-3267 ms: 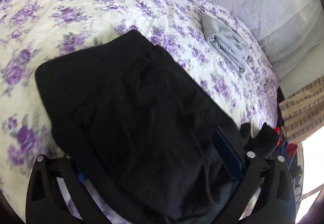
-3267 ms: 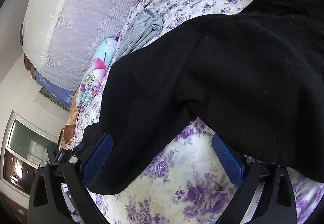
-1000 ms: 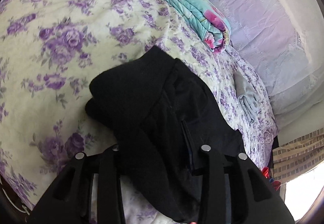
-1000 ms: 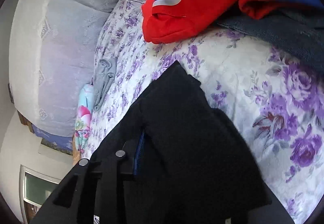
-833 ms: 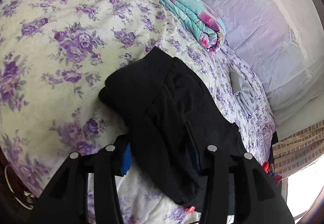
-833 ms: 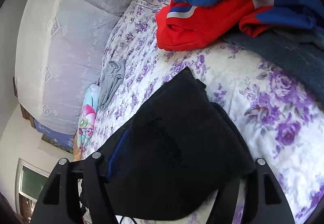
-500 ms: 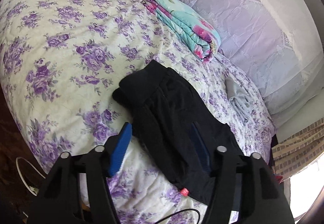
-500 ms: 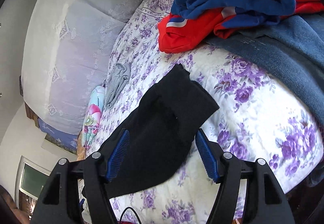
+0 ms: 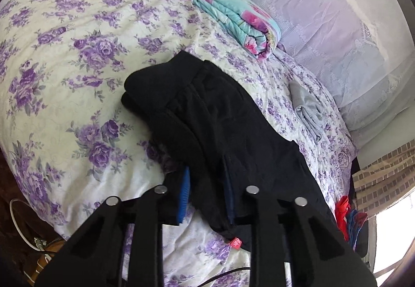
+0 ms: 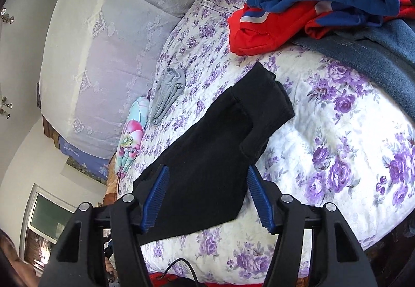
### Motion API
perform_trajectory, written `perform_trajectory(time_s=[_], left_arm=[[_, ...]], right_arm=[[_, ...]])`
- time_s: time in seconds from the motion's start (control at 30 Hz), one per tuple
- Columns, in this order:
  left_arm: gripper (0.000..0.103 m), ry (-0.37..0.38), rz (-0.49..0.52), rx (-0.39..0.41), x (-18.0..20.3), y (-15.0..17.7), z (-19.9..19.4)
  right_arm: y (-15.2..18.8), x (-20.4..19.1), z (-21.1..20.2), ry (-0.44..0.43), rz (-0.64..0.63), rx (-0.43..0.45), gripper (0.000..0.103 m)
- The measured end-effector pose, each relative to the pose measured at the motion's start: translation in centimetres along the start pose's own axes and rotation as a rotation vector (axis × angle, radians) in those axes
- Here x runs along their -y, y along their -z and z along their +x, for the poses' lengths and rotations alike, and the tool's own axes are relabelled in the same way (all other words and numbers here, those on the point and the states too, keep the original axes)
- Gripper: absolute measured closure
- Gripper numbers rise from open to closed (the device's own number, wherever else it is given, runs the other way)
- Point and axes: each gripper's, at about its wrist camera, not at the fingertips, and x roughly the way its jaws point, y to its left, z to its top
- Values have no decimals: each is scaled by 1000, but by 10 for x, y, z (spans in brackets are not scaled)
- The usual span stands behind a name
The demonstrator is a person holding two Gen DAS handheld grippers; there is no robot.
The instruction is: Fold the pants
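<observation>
On the bed with the purple-flowered quilt (image 9: 64, 110), I see the black fleece pants (image 9: 212, 116) lying folded into a long band, their long axis running from my left gripper (image 9: 206, 196) away toward the right one. My left gripper is closing, and its blue pads straddle the near edge of the pants by the small red tag (image 9: 235, 243); I judge the cloth is caught between them, with the pads nearly together. My right gripper (image 10: 207, 196) sits at the other end, its jaws closing yet apart, the black cloth between them and not pressed. Both ends are equally near a gripper, so I judge the next fold would bring one end lengthwise toward the other.
</observation>
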Motion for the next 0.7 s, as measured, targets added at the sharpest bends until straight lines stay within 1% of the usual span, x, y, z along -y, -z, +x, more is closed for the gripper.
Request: perform_trajectory(time_s=[0.03, 0.1, 0.13, 0.17, 0.23, 0.27, 0.37, 0.4, 0.47, 0.5, 0.57, 0.6, 0.63, 0.7], left_arm=[[94, 0, 22, 17, 6, 1, -6], [95, 5, 70, 42, 17, 1, -18], [98, 5, 78, 54, 20, 0, -23], [100, 14, 73, 76, 21, -1, -30], [100, 64, 43, 98, 17, -6, -41], [100, 80, 36, 99, 16, -9, -43], [100, 52, 44, 76, 19, -10, -34], [100, 56, 39, 54, 19, -8, -29], [100, 66, 31, 36, 18, -4, -22], [99, 61, 34, 29, 18, -4, -19], [94, 42, 27, 19, 15, -4, -13], [89, 42, 14, 18, 12, -3, -11], [86, 44, 6, 14, 9, -2, -9], [86, 53, -10, 8, 5, -3, -6]], right_arm=[[0, -1, 2, 0, 0, -4, 42], [1, -3, 3, -1, -4, -10, 42], [1, -3, 3, 1, -6, -12, 42], [1, -4, 4, 4, -9, -18, 42], [2, -4, 6, 11, -11, -31, 42], [2, -3, 7, 15, -11, -39, 42], [4, -3, 10, 29, -18, -68, 42], [5, -3, 11, 34, -22, -76, 42], [7, -3, 10, 29, -24, -78, 42], [7, -3, 10, 28, -26, -79, 42], [7, -1, 11, 27, -20, -85, 42], [7, 0, 11, 27, -15, -86, 42], [7, 0, 11, 27, -12, -86, 42], [7, -1, 10, 26, -13, -86, 42]])
